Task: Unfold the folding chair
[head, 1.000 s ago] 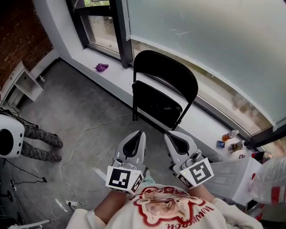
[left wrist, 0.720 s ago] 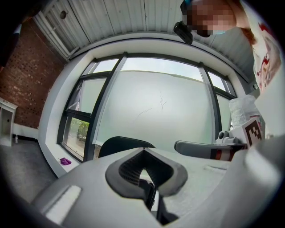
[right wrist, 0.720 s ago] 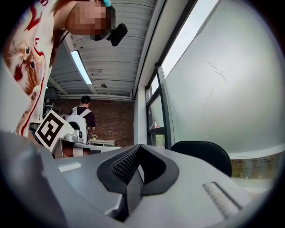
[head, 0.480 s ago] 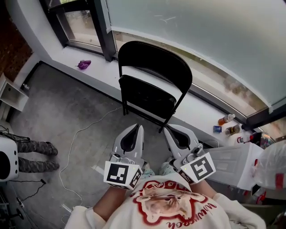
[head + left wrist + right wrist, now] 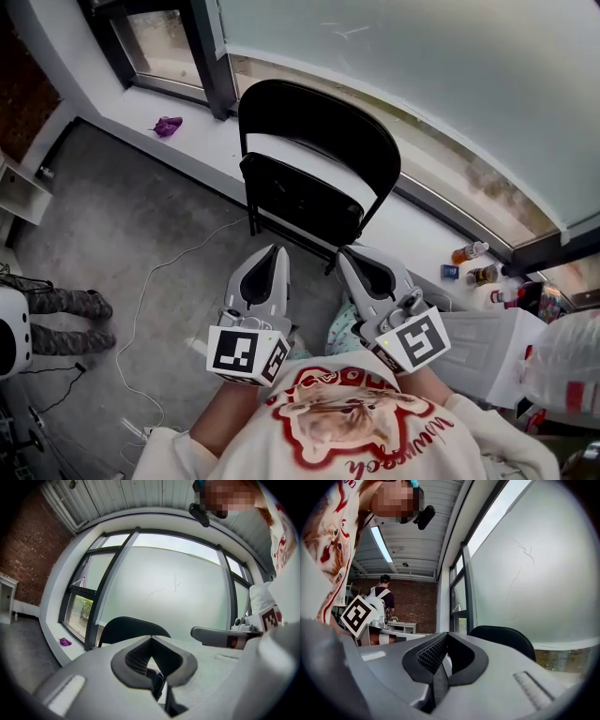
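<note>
The black folding chair (image 5: 314, 131) stands folded flat against the low window ledge, its seat (image 5: 298, 199) tipped up against the backrest. Both grippers are held side by side just short of the seat's lower edge, touching nothing. My left gripper (image 5: 277, 248) is shut and empty, to the left of the chair's front legs. A little to its right, my right gripper (image 5: 343, 253) is also shut and empty. In the left gripper view the chair back (image 5: 126, 627) rises beyond the closed left gripper (image 5: 151, 637). In the right gripper view the chair back (image 5: 506, 640) shows to the right of the closed right gripper (image 5: 446, 633).
A purple scrap (image 5: 168, 125) lies on the white ledge (image 5: 202, 131), and small bottles (image 5: 466, 253) stand at its right end. A white cable (image 5: 141, 300) trails over the grey floor. A white board (image 5: 483, 352) and a plastic bag (image 5: 562, 361) sit at right. Someone's legs (image 5: 56, 314) are at left.
Both grippers have moved forward toward the folded chair, which now looks nearer and more central. Their jaws have stayed shut.
</note>
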The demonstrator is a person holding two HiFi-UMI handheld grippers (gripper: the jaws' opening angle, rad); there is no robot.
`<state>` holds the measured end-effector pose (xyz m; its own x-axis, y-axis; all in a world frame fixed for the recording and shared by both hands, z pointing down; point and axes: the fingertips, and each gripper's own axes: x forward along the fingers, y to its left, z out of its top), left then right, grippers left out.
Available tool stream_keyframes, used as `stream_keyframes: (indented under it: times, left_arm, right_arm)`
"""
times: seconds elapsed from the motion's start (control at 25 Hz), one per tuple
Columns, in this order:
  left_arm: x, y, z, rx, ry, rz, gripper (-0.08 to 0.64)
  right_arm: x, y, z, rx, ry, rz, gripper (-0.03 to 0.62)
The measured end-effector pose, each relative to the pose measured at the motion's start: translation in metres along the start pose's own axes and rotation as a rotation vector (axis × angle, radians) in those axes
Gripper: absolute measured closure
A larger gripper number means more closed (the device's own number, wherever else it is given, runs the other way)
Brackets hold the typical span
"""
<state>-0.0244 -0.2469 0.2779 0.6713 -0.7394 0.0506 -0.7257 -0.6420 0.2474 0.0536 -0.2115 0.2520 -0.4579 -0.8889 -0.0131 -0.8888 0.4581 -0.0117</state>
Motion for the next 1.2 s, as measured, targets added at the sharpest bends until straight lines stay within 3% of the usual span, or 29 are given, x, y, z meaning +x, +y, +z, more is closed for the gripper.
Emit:
stream_keyframes:
  times: [0.24, 0.6, 0.92, 1.2]
  left_arm:
    - [0.040, 0.008, -0.002, -0.021, -0.019, 0.077, 0.560]
    - [0.114, 0.005, -0.011, -0.033, -0.029, 0.178, 0.560]
    - [0.163, 0.012, -0.030, -0.077, 0.006, 0.260, 0.560]
    - [0.180, 0.023, -0.049, -0.100, 0.060, 0.318, 0.560]
  right_arm:
    - [0.015, -0.036, -0.006, -0.012, 0.015, 0.065, 0.569]
    - [0.033, -0.124, -0.002, -0.017, 0.009, 0.109, 0.569]
    - [0.038, -0.179, -0.022, -0.007, 0.053, 0.132, 0.569]
    - [0.040, -0.201, -0.044, 0.025, 0.089, 0.147, 0.569]
